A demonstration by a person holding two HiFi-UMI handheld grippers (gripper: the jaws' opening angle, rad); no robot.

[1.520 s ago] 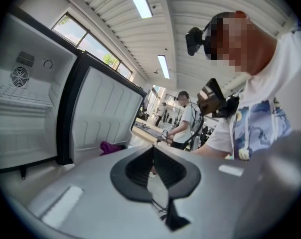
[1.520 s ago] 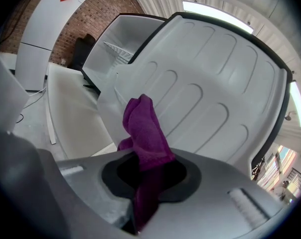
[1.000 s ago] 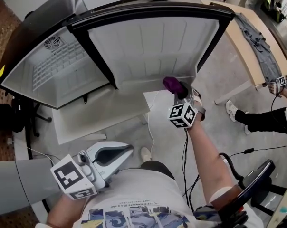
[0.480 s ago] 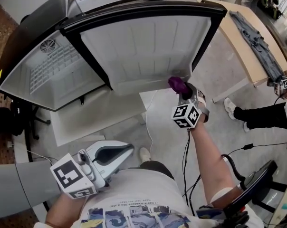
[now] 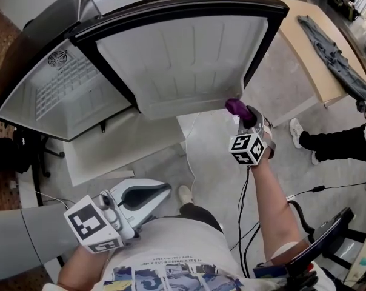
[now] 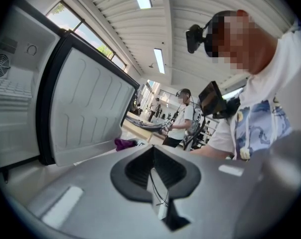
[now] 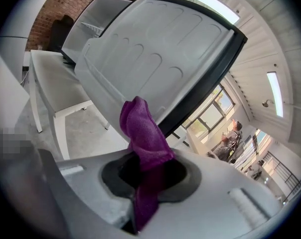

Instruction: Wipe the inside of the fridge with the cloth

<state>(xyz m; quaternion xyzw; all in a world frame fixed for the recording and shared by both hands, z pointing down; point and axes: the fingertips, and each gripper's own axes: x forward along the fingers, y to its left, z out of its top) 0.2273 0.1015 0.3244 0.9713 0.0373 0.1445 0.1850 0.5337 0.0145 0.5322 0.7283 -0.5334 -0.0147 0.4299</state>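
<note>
We mount the head camera above and in front of the fridge door (image 5: 183, 53), facing steeply down from far enough back to take in the whole door, the fridge compartment (image 5: 62, 96) left of it and both grippers below it. The left gripper (image 5: 165, 191) camera sits low and well back from the door, facing up along its jaws at the door's inner panel, while the right gripper (image 5: 242, 115) camera sits just beside the door's lower edge, facing up across the same panel. All three views share that panel and the purple cloth (image 5: 234, 107) near the door's edge.
</note>
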